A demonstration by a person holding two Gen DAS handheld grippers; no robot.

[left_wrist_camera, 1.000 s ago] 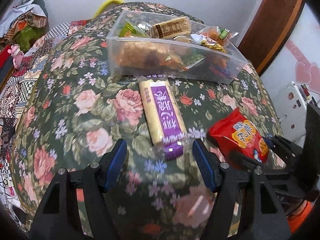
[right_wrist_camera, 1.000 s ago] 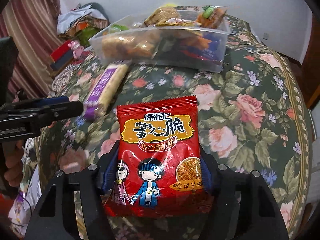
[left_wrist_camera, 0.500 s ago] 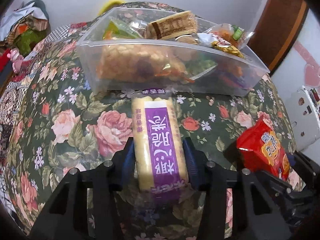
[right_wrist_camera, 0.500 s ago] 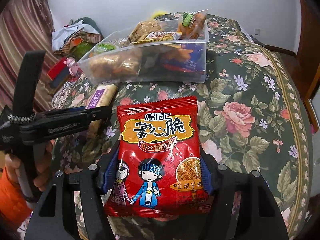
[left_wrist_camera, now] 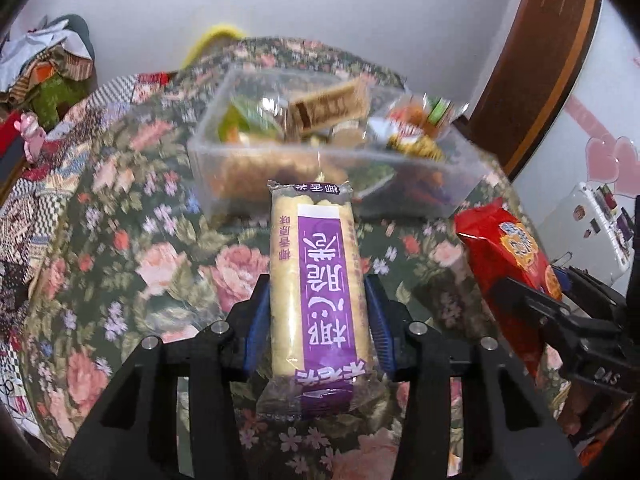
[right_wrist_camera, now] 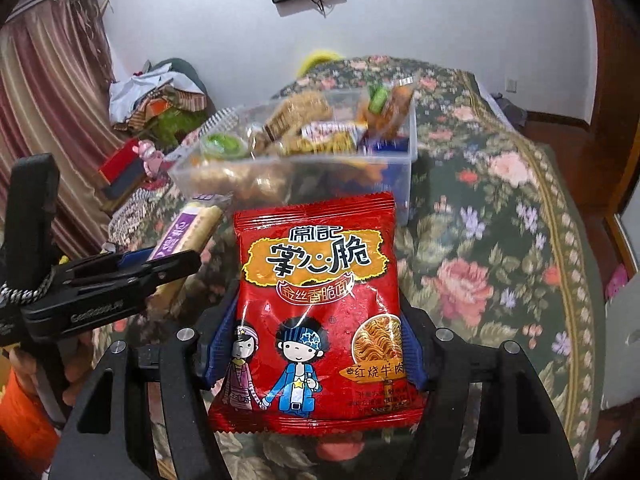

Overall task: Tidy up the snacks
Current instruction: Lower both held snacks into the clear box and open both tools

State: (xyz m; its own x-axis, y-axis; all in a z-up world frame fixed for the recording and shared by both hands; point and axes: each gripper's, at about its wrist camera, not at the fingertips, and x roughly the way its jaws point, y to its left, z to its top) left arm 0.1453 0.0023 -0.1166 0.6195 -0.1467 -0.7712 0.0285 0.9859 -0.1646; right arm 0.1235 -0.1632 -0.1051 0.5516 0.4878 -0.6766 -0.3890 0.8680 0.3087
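Now your left gripper [left_wrist_camera: 316,320] clamps purple-banded cracker pack [left_wrist_camera: 318,276], lifted off floral cloth [left_wrist_camera: 132,264] where it lay a second ago. Your right gripper [right_wrist_camera: 316,344] still pinches red noodle packet [right_wrist_camera: 320,304]. Both held short of clear snack bin [left_wrist_camera: 336,168].

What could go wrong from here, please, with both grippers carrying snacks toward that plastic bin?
1. The clear bin already looks heaped, so the red noodle packet or the purple-labelled cracker pack might slide off.
2. The left gripper holds the long pack near one end; it could droop or pivot.
3. The right gripper works close beside it; they might collide at the bin.
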